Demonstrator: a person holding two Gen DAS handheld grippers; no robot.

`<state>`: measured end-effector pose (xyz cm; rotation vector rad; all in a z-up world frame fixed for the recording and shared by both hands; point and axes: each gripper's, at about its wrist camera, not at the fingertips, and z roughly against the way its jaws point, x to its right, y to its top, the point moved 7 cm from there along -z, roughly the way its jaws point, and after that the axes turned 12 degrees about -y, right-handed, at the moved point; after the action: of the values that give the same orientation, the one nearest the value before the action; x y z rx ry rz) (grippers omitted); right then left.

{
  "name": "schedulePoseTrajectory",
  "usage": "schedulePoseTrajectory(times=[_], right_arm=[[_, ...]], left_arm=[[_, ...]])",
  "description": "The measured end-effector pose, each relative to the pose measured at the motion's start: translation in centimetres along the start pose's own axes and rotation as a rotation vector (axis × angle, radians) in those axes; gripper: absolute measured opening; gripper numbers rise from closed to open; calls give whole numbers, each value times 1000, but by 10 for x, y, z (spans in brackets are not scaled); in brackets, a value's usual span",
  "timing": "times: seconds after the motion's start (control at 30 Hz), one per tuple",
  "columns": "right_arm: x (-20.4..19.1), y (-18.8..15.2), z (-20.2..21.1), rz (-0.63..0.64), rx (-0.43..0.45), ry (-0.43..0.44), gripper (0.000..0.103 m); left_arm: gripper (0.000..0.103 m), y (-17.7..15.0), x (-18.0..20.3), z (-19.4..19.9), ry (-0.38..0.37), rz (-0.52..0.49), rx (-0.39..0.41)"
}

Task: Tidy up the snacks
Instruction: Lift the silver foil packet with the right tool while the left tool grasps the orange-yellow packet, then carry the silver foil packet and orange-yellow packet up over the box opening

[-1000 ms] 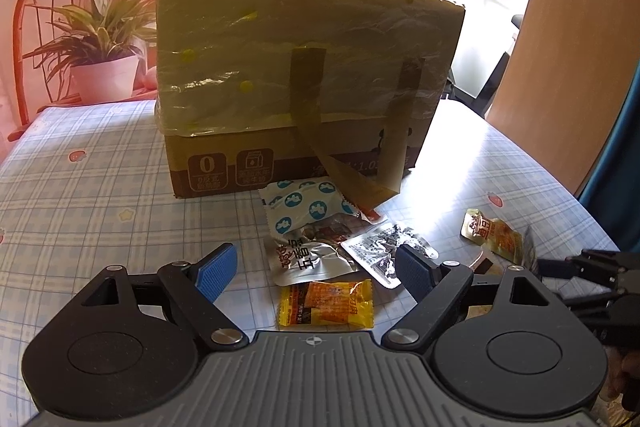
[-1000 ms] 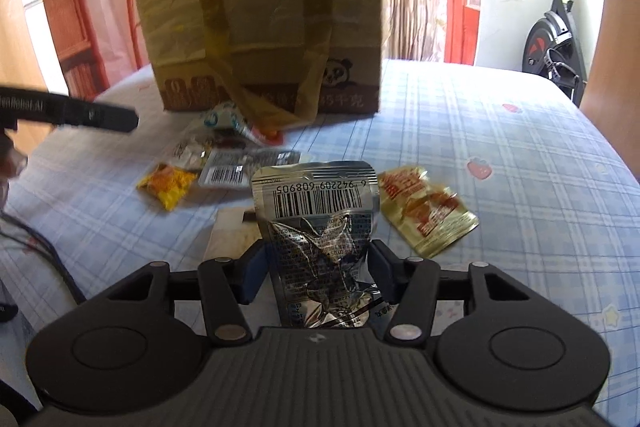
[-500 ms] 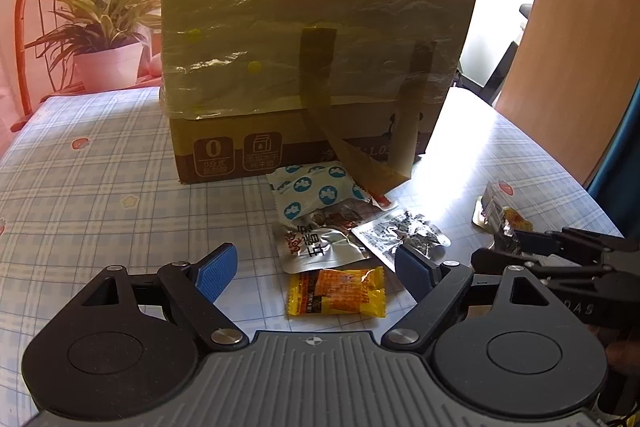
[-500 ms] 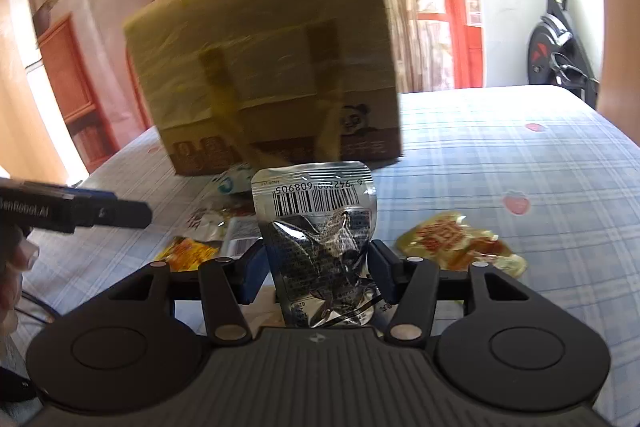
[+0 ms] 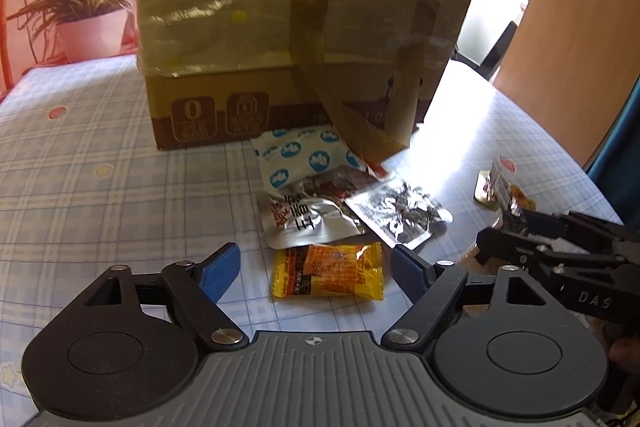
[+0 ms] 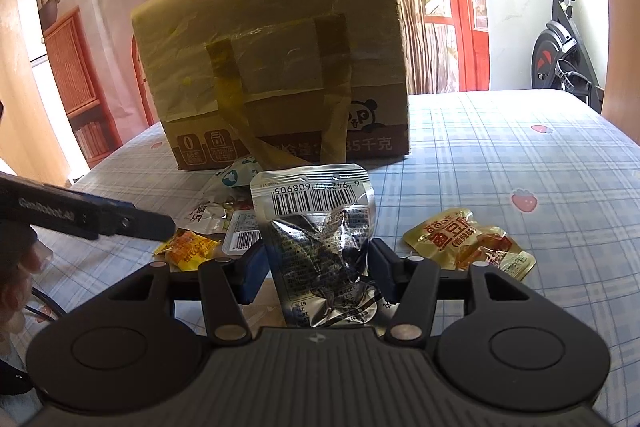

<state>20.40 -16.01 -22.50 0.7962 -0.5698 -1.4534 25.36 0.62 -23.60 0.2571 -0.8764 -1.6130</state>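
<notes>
My right gripper (image 6: 316, 267) is shut on a silver snack pouch (image 6: 316, 227) with a barcode and holds it upright above the table. My left gripper (image 5: 316, 267) is open and empty, just above an orange-yellow snack packet (image 5: 328, 273). Beyond that packet lie a silver pouch (image 5: 308, 223), a white-and-blue packet (image 5: 304, 157) and a clear black-printed packet (image 5: 400, 215). A tall cardboard box (image 5: 304, 27) wrapped in yellowish tape stands behind them; it also shows in the right wrist view (image 6: 276, 67). The right gripper with its pouch shows at the left wrist view's right edge (image 5: 516, 223).
A yellow-orange snack packet (image 6: 464, 239) lies on the checked tablecloth (image 6: 520, 155) to the right of my right gripper. A potted plant (image 5: 88, 23) and a red chair stand at the table's far left. An exercise bike (image 6: 560, 27) stands beyond the table's right side.
Both grippers have moved toward the box, which looks bigger now. The right gripper has risen with the silver pouch still in it. The left gripper stays open.
</notes>
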Motion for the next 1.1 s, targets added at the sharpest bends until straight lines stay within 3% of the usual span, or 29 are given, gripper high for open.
schedulePoseTrajectory(times=[0.2,0.43,0.6,0.67,0.9,1.1], right_arm=[[0,0,0,-1,0,0,57],[0,0,0,-4,0,0,57],[0,-1,0,-6,1,-1,57],[0,-1,0,-6,1,-1,57],[-1,0,2,-8,0,-5,57],[-1,3,4,-10,6,-13,57]], left_arm=[[82,-3,5,-15,4,-49,-22],[71,-6,5,-22,19,-77,-15],[61,-7,2,-14,19,-62,6],[46,-6,-1,-11,12,-44,14],[45,-7,-2,-4,8,-43,28],[45,1,1,8,5,-62,86]])
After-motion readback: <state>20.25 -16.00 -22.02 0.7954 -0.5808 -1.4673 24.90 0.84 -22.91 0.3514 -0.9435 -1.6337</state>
